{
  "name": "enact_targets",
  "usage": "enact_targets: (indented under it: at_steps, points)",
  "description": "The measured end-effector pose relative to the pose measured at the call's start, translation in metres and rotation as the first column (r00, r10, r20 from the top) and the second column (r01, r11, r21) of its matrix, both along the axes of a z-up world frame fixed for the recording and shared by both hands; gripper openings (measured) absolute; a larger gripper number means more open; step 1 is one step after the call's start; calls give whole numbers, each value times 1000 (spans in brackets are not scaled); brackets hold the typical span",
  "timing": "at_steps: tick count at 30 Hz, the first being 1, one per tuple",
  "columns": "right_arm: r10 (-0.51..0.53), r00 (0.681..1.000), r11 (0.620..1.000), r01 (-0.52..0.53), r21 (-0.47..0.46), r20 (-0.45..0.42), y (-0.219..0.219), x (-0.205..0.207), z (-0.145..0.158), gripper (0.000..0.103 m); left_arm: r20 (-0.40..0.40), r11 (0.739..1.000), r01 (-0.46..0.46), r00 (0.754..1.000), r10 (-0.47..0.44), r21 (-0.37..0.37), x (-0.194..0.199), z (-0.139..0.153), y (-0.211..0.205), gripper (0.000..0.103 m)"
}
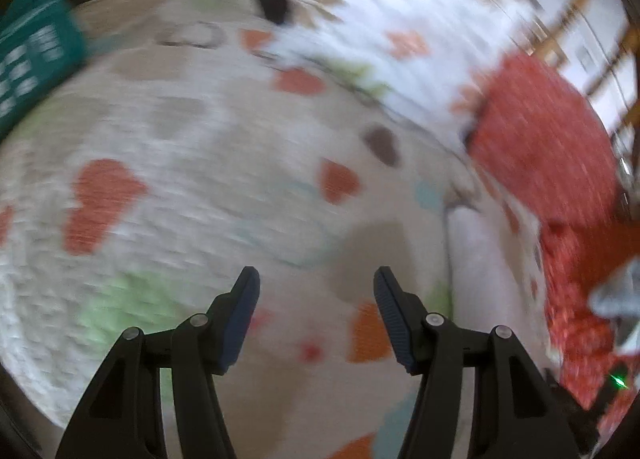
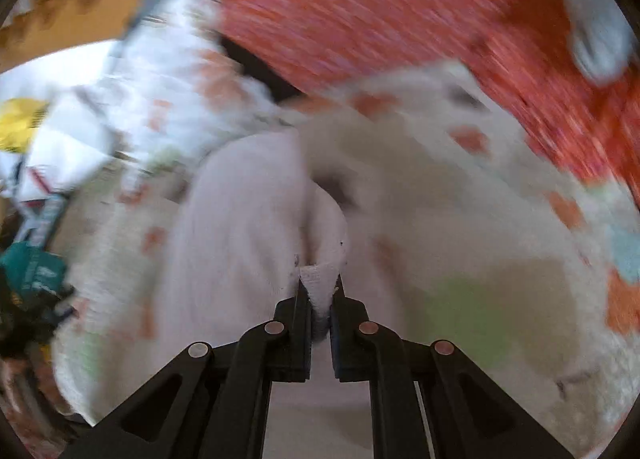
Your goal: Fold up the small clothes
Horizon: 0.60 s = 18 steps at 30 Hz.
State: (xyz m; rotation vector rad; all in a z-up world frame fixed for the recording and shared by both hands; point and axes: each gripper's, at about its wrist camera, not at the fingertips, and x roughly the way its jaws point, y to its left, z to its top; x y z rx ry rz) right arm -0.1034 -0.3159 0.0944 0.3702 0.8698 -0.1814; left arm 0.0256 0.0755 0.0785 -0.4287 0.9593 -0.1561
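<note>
A small pale pink-white garment [image 2: 240, 219] hangs in front of my right gripper [image 2: 319, 283], which is shut on a fold of its cloth and holds it above the patterned surface. Part of the same garment shows at the right in the left wrist view [image 1: 472, 259]. My left gripper [image 1: 316, 279] is open and empty, over a white cover with red hearts [image 1: 180, 179]. Both views are blurred by motion.
A red patterned cloth [image 1: 548, 147] lies at the right, also at the top of the right wrist view [image 2: 400, 11]. A teal box [image 1: 32, 55] sits at the far left. Wooden furniture [image 1: 568, 15] stands behind. A grey object [image 2: 596, 27] lies on the red cloth.
</note>
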Motion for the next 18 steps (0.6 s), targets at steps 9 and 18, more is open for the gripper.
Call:
enact_targets:
  at_steps: [9,18]
  points:
    - [28,996,998,-23,60,-87,-22,-9,-32,9,-36,954,298,954,-298,11,-15,-20,-123,59]
    - [11,992,997,-1,83,-126,-34,-9,-52,11,-184,898,433,891,-414,74,-28,-53,-172,59]
